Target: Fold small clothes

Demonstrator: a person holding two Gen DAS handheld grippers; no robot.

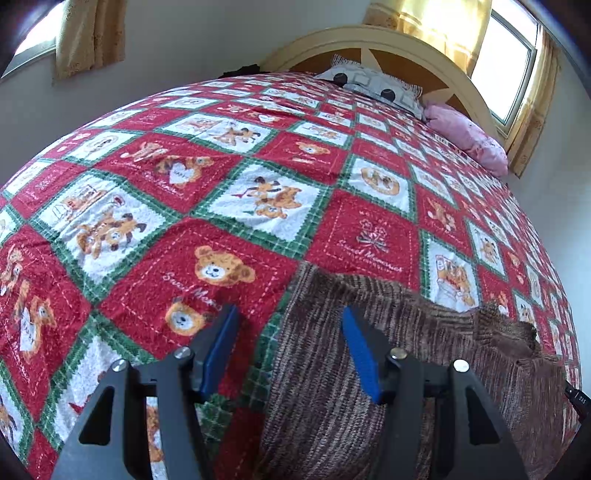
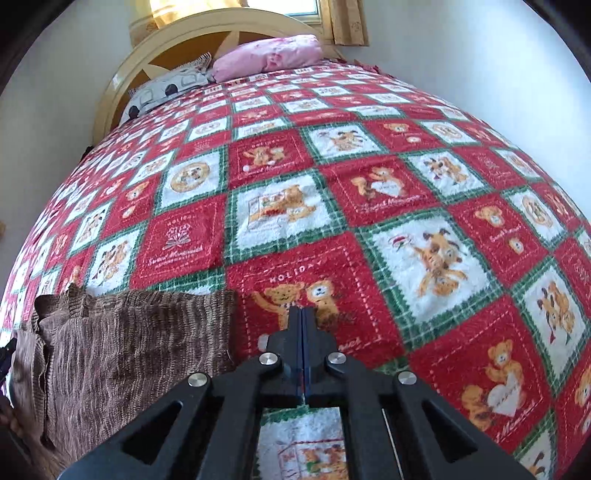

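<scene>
Left wrist view: left gripper [image 1: 290,332] spread wide, empty, over the left edge of one brown ribbed knit garment [image 1: 388,369] lying on the red-and-green teddy-bear patchwork bedspread [image 1: 258,199]. Right gripper [image 2: 302,325] clenched on nothing, just right of the garment; two pillows [image 2: 269,55] at the cream wooden headboard [image 2: 122,77].

This is a bedroom at home: a big bed [image 1: 258,177] with a teddy-bear blanket, pillows [image 2: 269,53] up top, curtains [image 1: 88,33] upper left.

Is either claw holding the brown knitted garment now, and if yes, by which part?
Nothing is held. The left claw is open above the edge of the brown knitted garment. The right claw is shut with nothing between its fingers, beside the garment.
</scene>
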